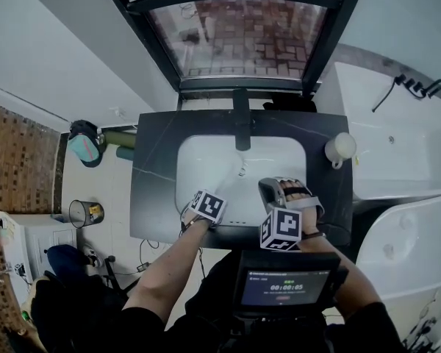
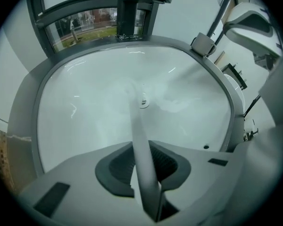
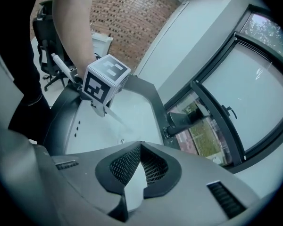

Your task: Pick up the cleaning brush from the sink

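Item 1, sink (image 1: 198, 160): we record a white basin set in a dark countertop (image 1: 151, 190). Its drain (image 2: 143, 101) sits near the basin's middle.

Item 2, cleaning brush (image 2: 137, 131): a slim white handle lies inside the sink, running from the basin's near rim to just beside the drain. We cannot make out the head, which is blurred at the drain end.

Item 3, left gripper (image 2: 144, 167): it stands over the sink's near rim and points steeply down into the basin. Its jaws are pinched on the brush handle, one ribbed pad against each side. In the right gripper view we see the handle stick out of it both ways, toward the drain and back past the sink's near rim.

Item 4, right gripper (image 3: 137, 172): it is above the sink's near right part, beside the left gripper. Its jaws stand slightly apart and we see nothing between them but white basin. It is clear of the brush.

Item 5, black faucet (image 1: 240, 120): at the sink's far rim.

Item 6, white mug (image 1: 340, 148): on the countertop, right of the sink.
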`<state>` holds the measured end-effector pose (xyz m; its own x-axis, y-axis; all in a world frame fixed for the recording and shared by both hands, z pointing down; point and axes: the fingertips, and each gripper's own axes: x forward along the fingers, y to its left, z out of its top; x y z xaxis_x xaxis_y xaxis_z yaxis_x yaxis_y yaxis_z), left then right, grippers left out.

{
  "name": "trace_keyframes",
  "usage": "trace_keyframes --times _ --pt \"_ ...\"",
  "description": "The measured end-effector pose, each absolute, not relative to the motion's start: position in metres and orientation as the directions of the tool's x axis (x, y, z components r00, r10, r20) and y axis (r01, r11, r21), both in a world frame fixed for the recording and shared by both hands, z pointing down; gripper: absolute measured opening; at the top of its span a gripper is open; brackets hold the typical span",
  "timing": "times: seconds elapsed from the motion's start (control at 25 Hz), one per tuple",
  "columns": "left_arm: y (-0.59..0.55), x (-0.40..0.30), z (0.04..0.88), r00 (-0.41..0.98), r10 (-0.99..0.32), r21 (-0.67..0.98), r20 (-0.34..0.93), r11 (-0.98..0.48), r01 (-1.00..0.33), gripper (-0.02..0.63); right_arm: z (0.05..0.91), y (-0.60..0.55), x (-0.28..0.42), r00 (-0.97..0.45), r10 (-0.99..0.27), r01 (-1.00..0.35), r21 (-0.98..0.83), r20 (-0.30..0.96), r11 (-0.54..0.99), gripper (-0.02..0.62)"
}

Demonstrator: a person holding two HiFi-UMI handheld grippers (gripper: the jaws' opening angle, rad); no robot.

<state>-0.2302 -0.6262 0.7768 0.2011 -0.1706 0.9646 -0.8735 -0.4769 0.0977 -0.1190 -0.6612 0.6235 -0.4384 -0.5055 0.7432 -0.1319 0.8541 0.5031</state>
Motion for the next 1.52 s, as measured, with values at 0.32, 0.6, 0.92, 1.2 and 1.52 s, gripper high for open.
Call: trace_keyframes --times 0.32,0.6,0.92,1.2,1.52 --pt "-0.625 -0.227 0.779 0.203 -0.172 0.105 0.964 -0.455 -0.884 0.05 0.642 -0.65 -0.119 -0.422 -0.459 -0.21 0.409 0.782 0.888 -0.014" --pt "-0.603 -0.254 0.773 0.149 -0.138 0.09 0.979 -0.362 -0.928 0.044 0.631 -0.644 -0.115 -0.427 -0.48 -0.219 0.427 0.766 0.877 -0.014" --pt "-0.582 -0.234 0.71 0.343 -0.26 0.248 0.903 -0.337 -0.908 0.044 0.605 -0.632 -0.104 -0.45 -0.521 -0.264 0.449 0.725 0.854 -0.014" --pt "-0.539 -0.231 0.636 0.331 -0.422 0.227 0.844 -0.278 -0.933 0.044 0.571 -0.618 -0.084 -0.517 -0.568 -0.388 0.417 0.64 0.822 -0.014" --pt "-0.476 -0.257 0.528 0.422 -0.711 0.277 0.563 -0.318 -0.907 0.046 0.501 -0.554 -0.109 -0.544 -0.673 -0.605 0.321 0.502 0.729 -0.014"
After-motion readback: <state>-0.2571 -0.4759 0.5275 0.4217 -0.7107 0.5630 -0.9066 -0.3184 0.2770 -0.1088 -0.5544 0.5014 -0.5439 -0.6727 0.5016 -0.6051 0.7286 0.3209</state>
